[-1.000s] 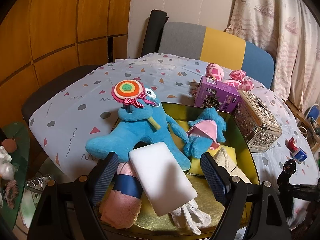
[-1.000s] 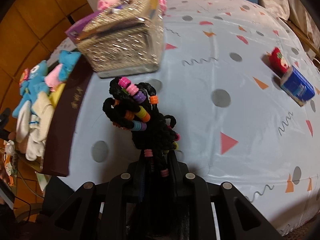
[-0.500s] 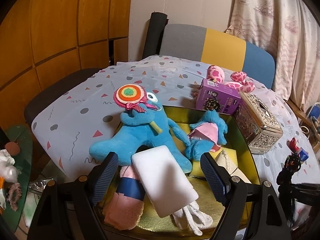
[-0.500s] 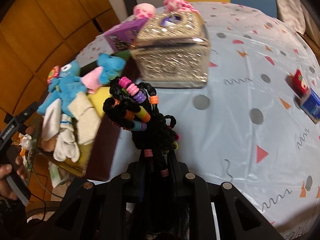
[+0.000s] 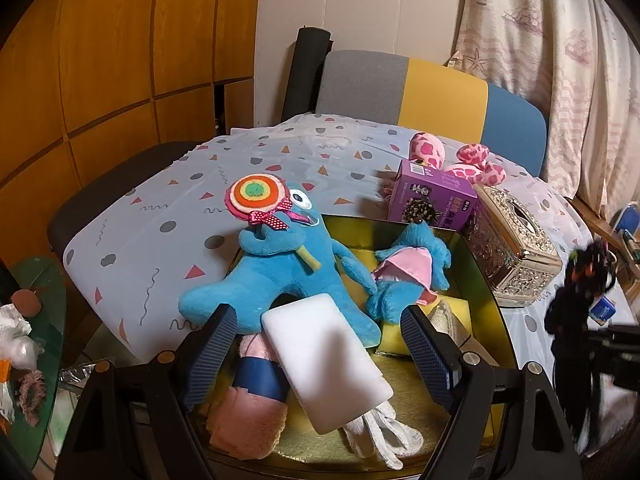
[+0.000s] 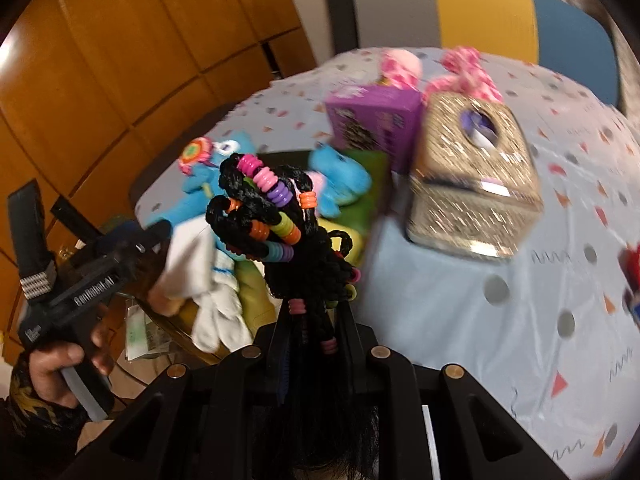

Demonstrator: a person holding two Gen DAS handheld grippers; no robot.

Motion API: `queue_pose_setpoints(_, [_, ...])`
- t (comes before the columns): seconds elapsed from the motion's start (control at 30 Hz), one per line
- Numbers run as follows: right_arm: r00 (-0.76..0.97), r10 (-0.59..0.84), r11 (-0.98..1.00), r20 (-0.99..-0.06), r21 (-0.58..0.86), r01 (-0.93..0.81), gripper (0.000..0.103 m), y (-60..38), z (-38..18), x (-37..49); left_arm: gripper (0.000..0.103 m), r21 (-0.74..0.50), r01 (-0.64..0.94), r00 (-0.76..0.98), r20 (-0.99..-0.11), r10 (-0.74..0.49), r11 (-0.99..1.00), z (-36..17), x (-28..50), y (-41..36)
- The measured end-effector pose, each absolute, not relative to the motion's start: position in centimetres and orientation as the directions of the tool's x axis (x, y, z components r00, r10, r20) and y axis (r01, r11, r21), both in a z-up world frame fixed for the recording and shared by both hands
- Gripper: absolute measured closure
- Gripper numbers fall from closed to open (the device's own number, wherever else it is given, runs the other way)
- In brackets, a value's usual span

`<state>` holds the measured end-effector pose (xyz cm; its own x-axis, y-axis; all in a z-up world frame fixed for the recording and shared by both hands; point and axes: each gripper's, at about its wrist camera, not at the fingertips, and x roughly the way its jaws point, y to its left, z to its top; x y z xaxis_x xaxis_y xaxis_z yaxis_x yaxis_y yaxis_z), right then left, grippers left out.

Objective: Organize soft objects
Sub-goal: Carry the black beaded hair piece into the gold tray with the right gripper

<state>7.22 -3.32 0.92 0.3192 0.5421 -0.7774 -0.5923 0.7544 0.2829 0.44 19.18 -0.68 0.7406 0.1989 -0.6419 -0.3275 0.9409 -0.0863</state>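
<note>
left tongs (image 5: 316, 344) apart over tray (image 5: 486, 280) | right tongs (image 6: 316, 312) clamped on, seemingly, beaded braids (image 6: 280, 232)

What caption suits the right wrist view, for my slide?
Right tongs shut on a black beaded braid bundle, heading toward the toy-filled tray.

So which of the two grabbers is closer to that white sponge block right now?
Left. The left gripper hangs right over the white sponge, its open fingers on either side. The right gripper, clamped on the beaded black braids, is off to the tray's right, above the tablecloth.
</note>
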Motion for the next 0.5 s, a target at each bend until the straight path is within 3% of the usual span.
queue_pose_setpoints(0.33, [0.346,0.635,0.697,-0.691,0.319,-0.643,0.084,1.3,4.8,8.5,0.019,-0.100,-0.351,0.739,-0.640,0.210,0.931,-0.7,-0.1,20.3])
queue_pose_setpoints(0.5, [0.270,0.641,0.689,-0.719,0.382,-0.617,0.084,4.2,1.8,9.7,0.019,-0.109,-0.380,0.737,-0.636,0.229,0.919,-0.7,-0.5,21.3])
